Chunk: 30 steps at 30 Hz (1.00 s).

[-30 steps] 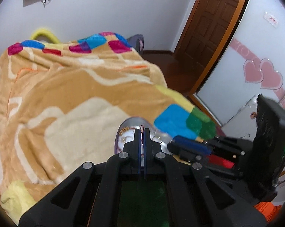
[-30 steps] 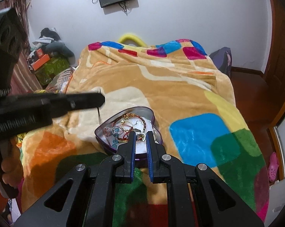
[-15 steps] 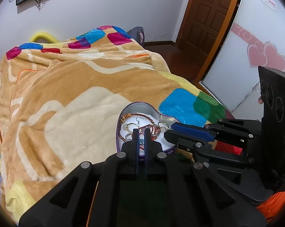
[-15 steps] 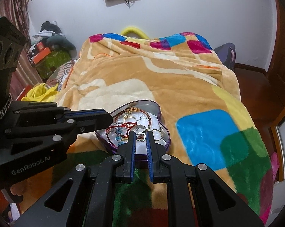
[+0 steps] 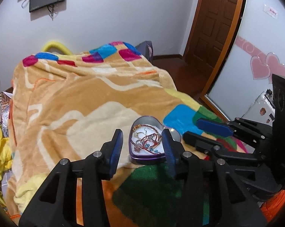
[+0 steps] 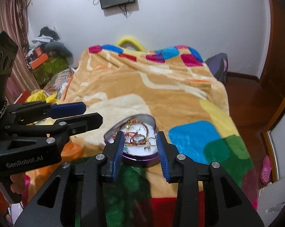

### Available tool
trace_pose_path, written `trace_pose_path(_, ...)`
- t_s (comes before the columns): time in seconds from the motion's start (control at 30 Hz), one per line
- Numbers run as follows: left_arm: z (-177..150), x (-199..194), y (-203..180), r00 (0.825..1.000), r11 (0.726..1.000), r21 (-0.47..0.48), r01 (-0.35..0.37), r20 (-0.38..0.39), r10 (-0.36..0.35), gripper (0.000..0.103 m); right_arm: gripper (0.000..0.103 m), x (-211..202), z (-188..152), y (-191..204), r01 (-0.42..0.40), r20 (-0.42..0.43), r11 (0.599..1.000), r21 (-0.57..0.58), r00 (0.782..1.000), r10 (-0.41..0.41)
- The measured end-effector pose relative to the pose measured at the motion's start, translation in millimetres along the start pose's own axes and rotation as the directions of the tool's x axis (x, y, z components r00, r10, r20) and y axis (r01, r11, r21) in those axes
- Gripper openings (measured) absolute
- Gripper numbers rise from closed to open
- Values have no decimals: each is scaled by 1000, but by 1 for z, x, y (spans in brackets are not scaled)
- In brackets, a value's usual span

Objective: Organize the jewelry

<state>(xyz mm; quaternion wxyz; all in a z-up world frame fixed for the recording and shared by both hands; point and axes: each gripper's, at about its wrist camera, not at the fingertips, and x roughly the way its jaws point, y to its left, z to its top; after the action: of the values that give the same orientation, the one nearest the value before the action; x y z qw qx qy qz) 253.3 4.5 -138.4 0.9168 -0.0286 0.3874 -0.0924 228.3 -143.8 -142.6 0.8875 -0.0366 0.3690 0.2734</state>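
A purple heart-shaped tin [image 5: 148,158] [image 6: 136,158] lies open on the blanket. Inside it is a tangle of jewelry [image 5: 146,139] [image 6: 137,137]: red cords, gold rings and blue beads. My left gripper [image 5: 142,133] hovers just short of the tin, its jaws opening with nothing pressed between them. My right gripper [image 6: 140,134] hangs over the tin's near edge, also opening and holding nothing. Each gripper shows in the other's view, the right gripper [image 5: 192,128] to the right of the tin and the left gripper [image 6: 93,113] to its left.
The tin rests on a tan blanket [image 5: 82,98] with coloured patches, which covers a bed. A brown door [image 5: 216,24] and wooden floor lie to the right. Clutter and boxes [image 6: 46,62] sit at the far left, and a pink shoe [image 6: 265,169] is on the floor.
Both grippers were shut low over the tin, the left on a red cord. Both have since lifted back and their jaws have parted. The jewelry lies in the tin.
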Motion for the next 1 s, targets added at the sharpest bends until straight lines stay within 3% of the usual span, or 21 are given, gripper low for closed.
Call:
trace_pose_path(0.3, 3, -73, -6, 990, 1000, -1, -28, 137, 28, 43, 32, -70, 11, 13, 21, 160, 1000, -2, 987, -21)
trace_pose_path(0.47, 0, -125, -14, 967, 999, 3, -51, 250, 48, 43, 32, -121, 16, 29, 49, 291, 999, -10, 956, -43)
trace_pose_path(0.57, -4, -162, -24, 940, 998, 14, -65, 337, 56, 43, 32, -152, 17, 41, 63, 381, 998, -23, 923, -50)
trace_pose_path(0.73, -17, -223, -47, 858, 993, 37, -108, 509, 74, 53, 32, -201, 14, 63, 93, 526, 995, -41, 849, -58)
trace_pose_path(0.83, -27, -250, -57, 809, 992, 36, -121, 583, 77, 62, 32, -221, 9, 75, 127, 593, 991, -47, 802, -75)
trace_pose_path(0.93, -35, -267, -64, 780, 990, 35, -135, 621, 84, 73, 35, -232, 4, 86, 161, 635, 986, -49, 767, -94)
trace_pose_path(1.0, -40, -274, -66, 763, 988, 28, -153, 638, 101, 87, 46, -233, 2, 90, 178, 652, 983, -42, 751, -108)
